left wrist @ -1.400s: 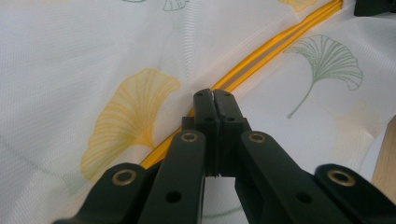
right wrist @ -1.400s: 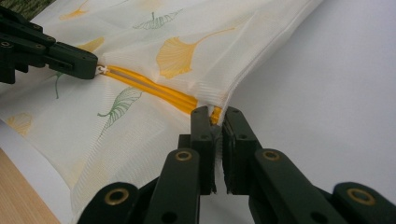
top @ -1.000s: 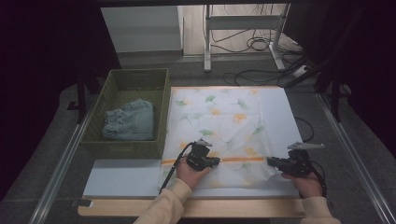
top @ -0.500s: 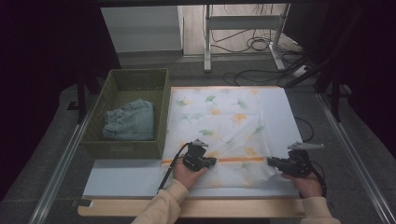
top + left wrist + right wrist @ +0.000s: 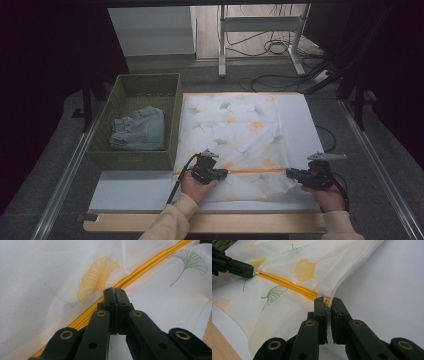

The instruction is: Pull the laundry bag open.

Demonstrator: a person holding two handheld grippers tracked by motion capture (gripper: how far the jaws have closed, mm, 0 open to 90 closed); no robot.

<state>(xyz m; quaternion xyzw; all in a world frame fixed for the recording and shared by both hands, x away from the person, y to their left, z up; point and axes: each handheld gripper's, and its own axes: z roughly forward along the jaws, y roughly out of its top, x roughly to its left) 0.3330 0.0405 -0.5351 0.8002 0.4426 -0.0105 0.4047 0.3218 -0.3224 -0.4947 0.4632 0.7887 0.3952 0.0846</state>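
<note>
Mesh bag [image 5: 240, 130], flat on mat [image 5: 135, 192], 3 o'clock of basket [image 5: 142, 82]. L gripper [image 5: 114, 291] clamps zip pull; R gripper [image 5: 326, 301] pinches zip end at bag corner — bracing zip [image 5: 250, 171] taut for pulling.

A white mesh bag [image 5: 240, 135] printed with leaves lies flat across a white mat [image 5: 130, 192], which is bare at seven o'clock. The left gripper [image 5: 226, 173] and right gripper [image 5: 289, 173] sit low at the bag's near edge, both pinching its orange zip [image 5: 255, 171], so the line between them is taken. At nine o'clock a green basket [image 5: 172, 107] with folded denim [image 5: 140, 129] walls off the bag's left side. At three o'clock the mat and grey table [image 5: 345, 150] lie open. A wooden edge [image 5: 250, 222] bounds six o'clock.
</note>
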